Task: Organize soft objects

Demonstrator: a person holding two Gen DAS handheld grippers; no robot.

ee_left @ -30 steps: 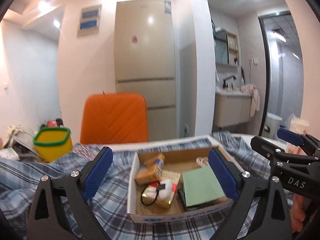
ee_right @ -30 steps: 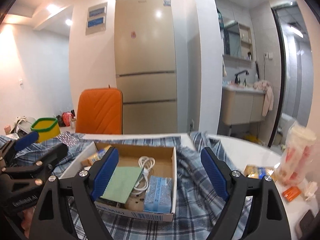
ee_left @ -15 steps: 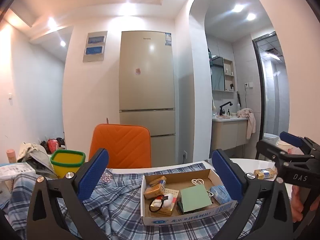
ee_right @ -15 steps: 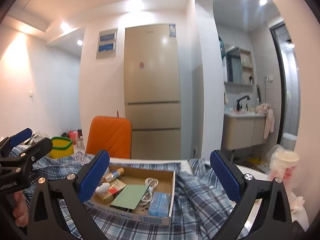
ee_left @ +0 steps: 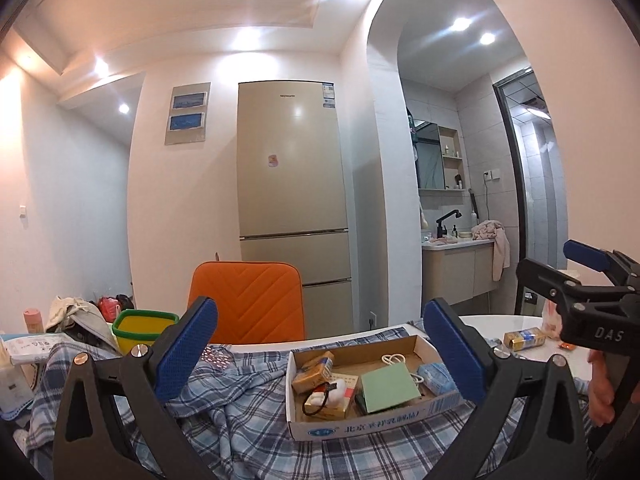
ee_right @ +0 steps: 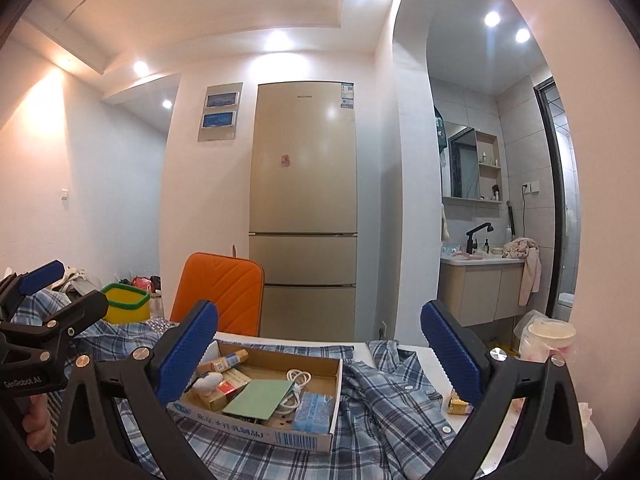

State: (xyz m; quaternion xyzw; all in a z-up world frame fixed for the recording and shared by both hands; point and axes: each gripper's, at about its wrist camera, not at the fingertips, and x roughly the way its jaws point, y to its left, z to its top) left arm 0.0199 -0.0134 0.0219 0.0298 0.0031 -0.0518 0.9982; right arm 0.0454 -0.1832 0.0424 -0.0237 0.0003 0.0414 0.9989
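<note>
Left hand-held gripper [ee_left: 320, 344]: jaws spread wide, nothing between the blue pads; they finished opening a moment ago. Held level above the shirt, nearer than the box.

Right hand-held gripper [ee_right: 320, 344]: jaws likewise wide and empty, also just opened out. Held level beside the left one.

Shirt [ee_left: 240, 400]: blue plaid, rumpled, spread over the worktop [ee_left: 504, 322]; it lies under the box and bunches to the right of it, where a buttoned edge shows.

Box [ee_left: 372, 426]: shallow open cardboard tray resting on the shirt. Contents: green card [ee_left: 390, 386] on top, white cable [ee_left: 394, 359] at the far side, blue packet [ee_right: 314, 410] at the right, small cartons at the left.

Chair [ee_left: 248, 300]: orange, at the far side of the worktop.

Tub [ee_left: 142, 328]: yellow with green rim, far left.

Fridge [ee_left: 292, 208]: tall, beige, against the far wall.

Cup [ee_right: 550, 338]: white, wrapped in clear plastic, far right on the worktop.
</note>
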